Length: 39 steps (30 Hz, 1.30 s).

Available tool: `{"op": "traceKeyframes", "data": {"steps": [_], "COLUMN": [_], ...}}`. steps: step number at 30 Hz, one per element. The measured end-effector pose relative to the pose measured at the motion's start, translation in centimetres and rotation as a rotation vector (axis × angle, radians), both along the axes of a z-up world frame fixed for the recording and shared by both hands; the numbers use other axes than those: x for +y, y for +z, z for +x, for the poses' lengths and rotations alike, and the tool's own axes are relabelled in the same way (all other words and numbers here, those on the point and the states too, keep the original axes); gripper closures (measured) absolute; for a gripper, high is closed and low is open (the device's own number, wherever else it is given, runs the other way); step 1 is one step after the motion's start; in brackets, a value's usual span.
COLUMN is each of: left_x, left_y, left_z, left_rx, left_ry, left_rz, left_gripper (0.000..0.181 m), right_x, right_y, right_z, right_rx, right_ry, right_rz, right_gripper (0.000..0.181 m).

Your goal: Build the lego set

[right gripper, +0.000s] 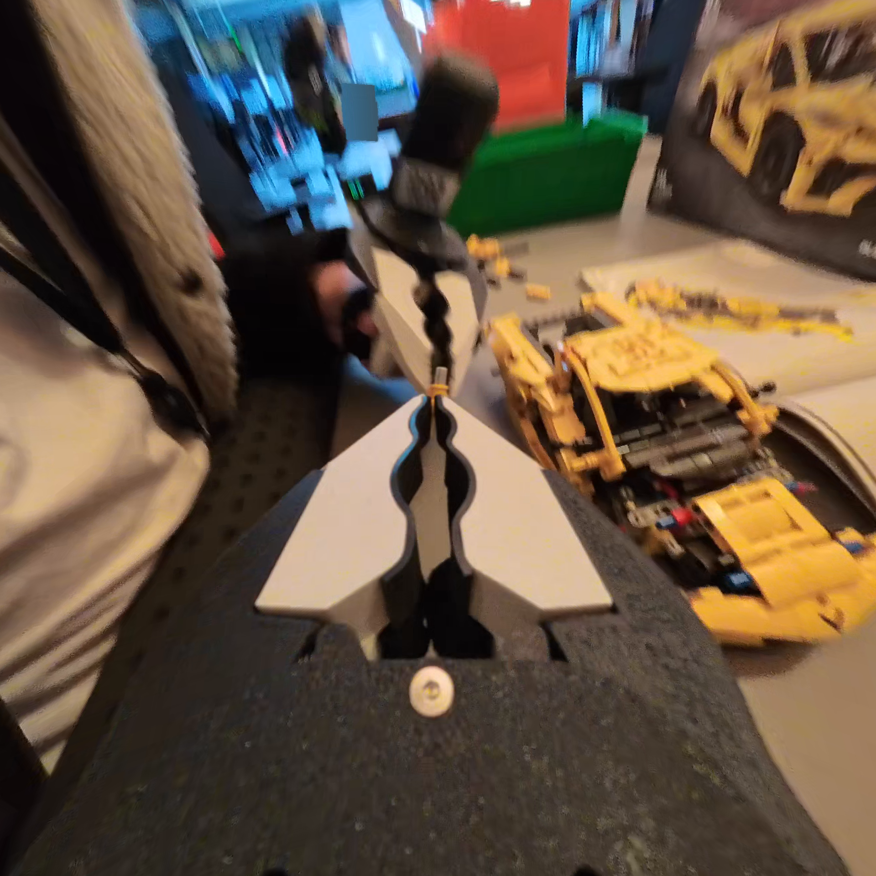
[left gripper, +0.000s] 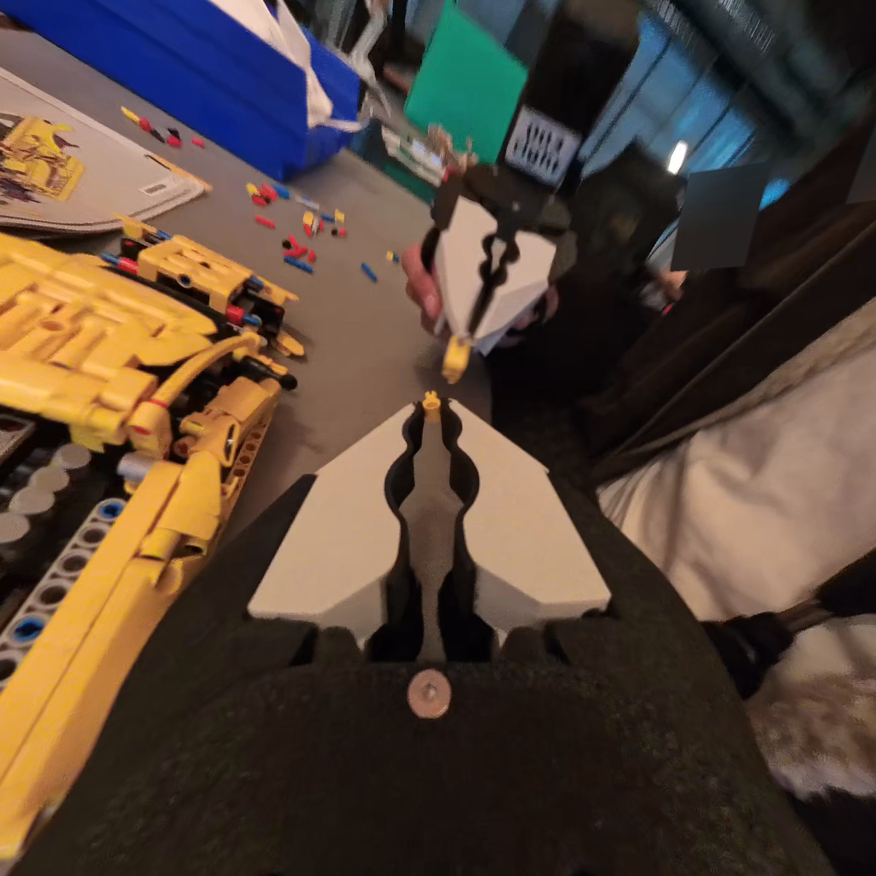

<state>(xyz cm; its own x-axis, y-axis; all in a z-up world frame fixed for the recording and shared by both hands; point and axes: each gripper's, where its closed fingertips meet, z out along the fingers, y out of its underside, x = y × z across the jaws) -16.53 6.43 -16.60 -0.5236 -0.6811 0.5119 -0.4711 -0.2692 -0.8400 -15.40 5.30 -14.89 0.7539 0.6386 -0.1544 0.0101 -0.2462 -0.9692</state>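
Two small parts held tip to tip, off the car.

Your left gripper (left gripper: 430,403) was clamped on a small yellow pin (left gripper: 431,404); your right gripper (left gripper: 462,339) pinched a yellow connector (left gripper: 456,359) just beyond it, apart, not touching. You held both above the table edge (left gripper: 360,332), probably to mate them before fitting. The yellow car (left gripper: 118,341) sat to the left, loose pieces (left gripper: 303,232) scattered farther off.

A grey tabletop (left gripper: 360,303) is seen across the left of the left wrist view. A green panel (left gripper: 467,85) and blurred blue-lit windows (left gripper: 687,95) are shown at the upper right.
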Motion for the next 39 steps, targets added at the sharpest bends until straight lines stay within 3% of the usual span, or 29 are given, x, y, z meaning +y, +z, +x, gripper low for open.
{"op": "traceKeyframes", "data": {"steps": [5, 12, 22, 30, 35, 39], "left_x": [0.2, -1.9, -3.1, -2.6, -3.0, -3.0], "left_y": [3.1, 4.5, 4.8, 5.0, 2.7, -1.6], "left_z": [-0.9, -2.9, -4.2, -3.9, -3.2, -2.8], "left_rx": [-0.074, 0.027, 0.099, 0.118, 0.193, 0.284], "left_ry": [-0.052, -0.302, -0.439, -0.44, -0.377, -0.28], "left_rz": [-0.235, -0.571, -0.679, -0.772, -0.651, -0.328], "left_gripper": [0.175, 0.175, 0.175, 0.175, 0.175, 0.175], "right_x": [-0.4, -1.8, -2.8, -2.2, -2.8, -4.7], "right_y": [2.7, 3.0, 3.4, 3.2, 1.4, -5.4], "right_z": [-1.2, -3.6, -4.4, -4.0, -3.5, -2.0], "right_rx": [0.178, 0.309, 0.303, 0.296, 0.252, 0.002], "right_ry": [0.066, 0.319, 0.542, 0.503, 0.478, 0.482], "right_rz": [0.163, 0.06, -0.006, 0.022, -0.072, -0.46], "right_gripper": [0.181, 0.181, 0.181, 0.181, 0.181, 0.181]}}
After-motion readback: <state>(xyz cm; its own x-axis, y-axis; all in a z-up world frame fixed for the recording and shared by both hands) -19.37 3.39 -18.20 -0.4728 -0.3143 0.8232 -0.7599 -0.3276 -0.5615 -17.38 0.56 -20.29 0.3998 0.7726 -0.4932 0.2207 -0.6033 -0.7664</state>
